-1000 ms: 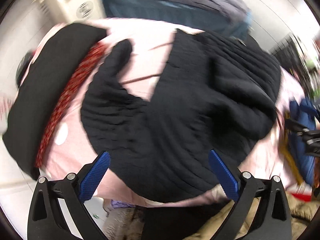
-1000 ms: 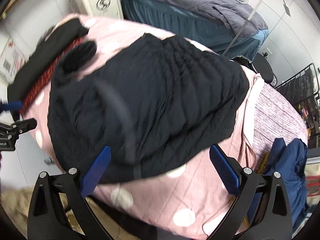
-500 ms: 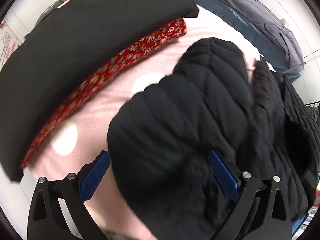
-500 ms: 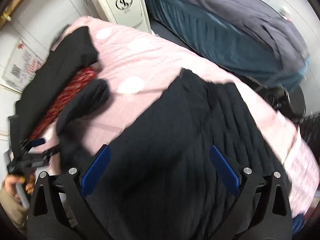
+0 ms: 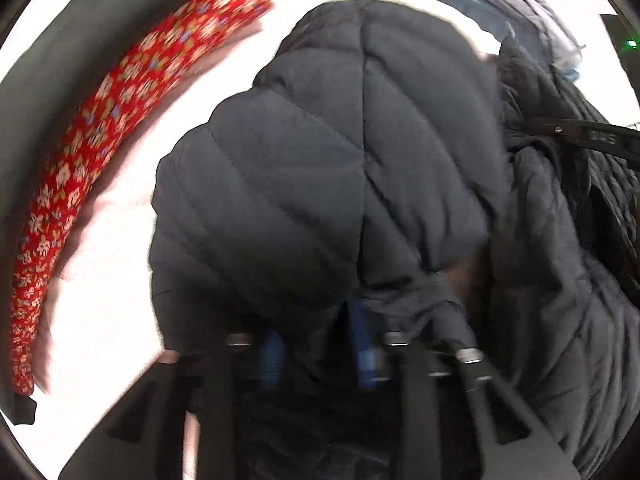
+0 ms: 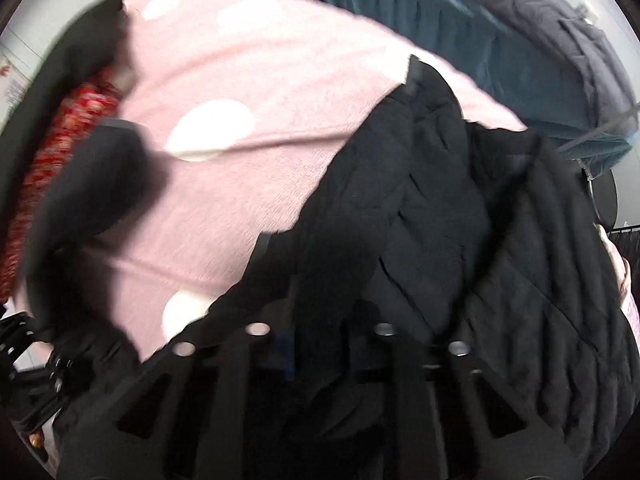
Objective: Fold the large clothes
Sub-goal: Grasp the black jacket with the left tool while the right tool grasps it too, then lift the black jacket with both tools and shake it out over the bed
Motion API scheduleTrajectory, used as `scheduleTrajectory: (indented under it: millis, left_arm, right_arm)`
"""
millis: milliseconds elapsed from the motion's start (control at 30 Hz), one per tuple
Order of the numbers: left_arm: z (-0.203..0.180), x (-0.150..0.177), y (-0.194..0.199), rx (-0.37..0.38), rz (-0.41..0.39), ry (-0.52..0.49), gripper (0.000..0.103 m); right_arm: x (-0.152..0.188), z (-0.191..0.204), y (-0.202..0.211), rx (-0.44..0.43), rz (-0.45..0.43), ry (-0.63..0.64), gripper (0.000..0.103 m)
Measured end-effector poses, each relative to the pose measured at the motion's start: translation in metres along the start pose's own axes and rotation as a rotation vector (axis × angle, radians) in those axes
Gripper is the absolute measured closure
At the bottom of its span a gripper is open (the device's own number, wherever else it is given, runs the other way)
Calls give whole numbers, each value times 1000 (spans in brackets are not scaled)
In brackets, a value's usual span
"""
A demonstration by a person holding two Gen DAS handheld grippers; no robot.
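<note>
Now your left claw (image 5: pixel 316 354) is closing on a fold of the black quilted jacket (image 5: pixel 320 184), its blue pads (image 5: pixel 272 354) half buried in the fabric. Your right claw (image 6: pixel 320 344) is closing too, with jacket cloth bunched between its jaws. The jacket lies spread on the pink polka-dot bedspread (image 6: pixel 248 80), a red floral cloth (image 5: pixel 100 132) at the far left.

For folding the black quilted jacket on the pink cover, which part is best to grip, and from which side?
Grip the jacket at its near edge, coming straight from above: it lies flat on the cover, so only a pinched fold gives hold. Both tongs, left and right, are closing on such folds.
</note>
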State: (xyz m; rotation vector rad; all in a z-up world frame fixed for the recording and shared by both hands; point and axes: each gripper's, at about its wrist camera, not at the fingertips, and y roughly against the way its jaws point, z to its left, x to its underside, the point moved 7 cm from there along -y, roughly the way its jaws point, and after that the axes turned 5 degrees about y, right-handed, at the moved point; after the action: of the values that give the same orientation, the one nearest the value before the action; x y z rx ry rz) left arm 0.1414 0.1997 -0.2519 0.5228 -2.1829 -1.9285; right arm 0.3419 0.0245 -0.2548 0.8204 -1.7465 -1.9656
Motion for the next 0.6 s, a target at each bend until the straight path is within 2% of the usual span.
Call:
scheduleTrajectory:
  millis: [133, 200, 267, 367, 433, 533, 600]
  left_arm:
    - [-30, -13, 31, 48, -48, -62, 98]
    - [-48, -31, 63, 59, -130, -90, 99]
    - [-65, -53, 100, 73, -225, -109, 99]
    - [-106, -93, 183, 115, -418, -170, 100]
    - [-140, -114, 252, 168, -562, -223, 100]
    - [-187, -126, 363, 239, -791, -292, 100]
    - [-203, -123, 425, 300, -907, -303, 100]
  right_arm:
    - [28, -35, 69, -73, -127, -154, 92]
    - [44, -61, 110, -73, -186, -226, 92]
    - [58, -86, 162, -45, -281, -249, 93]
    - [65, -121, 257, 81, -452, -238, 94]
    - [79, -147, 336, 102, -596, -272, 95]
    - [116, -160, 448, 163, -813, -300, 95]
    - [142, -160, 510, 197, -942, -302, 95]
